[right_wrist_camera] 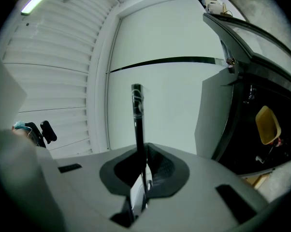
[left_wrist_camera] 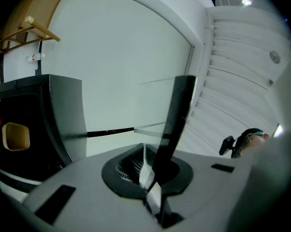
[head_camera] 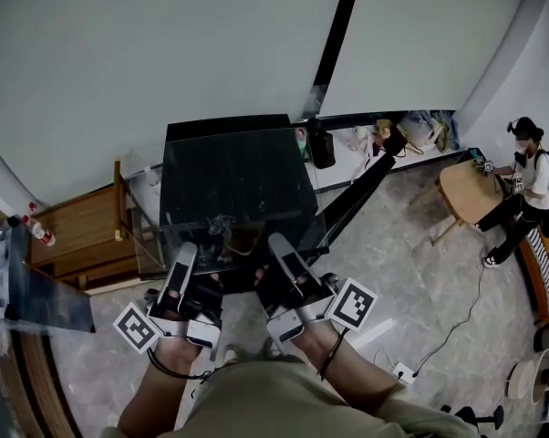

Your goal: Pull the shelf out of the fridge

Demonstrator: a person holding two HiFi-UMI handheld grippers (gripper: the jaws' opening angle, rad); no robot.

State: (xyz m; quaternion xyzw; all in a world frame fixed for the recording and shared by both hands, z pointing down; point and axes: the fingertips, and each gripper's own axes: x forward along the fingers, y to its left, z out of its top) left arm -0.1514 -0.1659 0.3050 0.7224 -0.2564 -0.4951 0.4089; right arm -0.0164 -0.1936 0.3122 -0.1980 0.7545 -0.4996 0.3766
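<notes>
The shelf (head_camera: 229,185) is a clear glass pane with a dark rim. It hangs level in front of and above the small black fridge (head_camera: 227,126). My left gripper (head_camera: 185,250) is shut on the pane's near edge at the left. My right gripper (head_camera: 276,243) is shut on the same edge, further right. In the left gripper view the shelf (left_wrist_camera: 177,115) stands edge-on between the jaws of the left gripper (left_wrist_camera: 152,187). The right gripper view shows its dark rim (right_wrist_camera: 137,120) pinched in the right gripper (right_wrist_camera: 140,182). The fridge (right_wrist_camera: 261,129) stands open at that view's right.
The fridge door (head_camera: 366,185) swings open to the right. A wooden cabinet (head_camera: 74,235) stands at the left. Further right a person (head_camera: 530,181) sits by a round wooden table (head_camera: 471,190). A power strip (head_camera: 404,370) and cable lie on the stone floor.
</notes>
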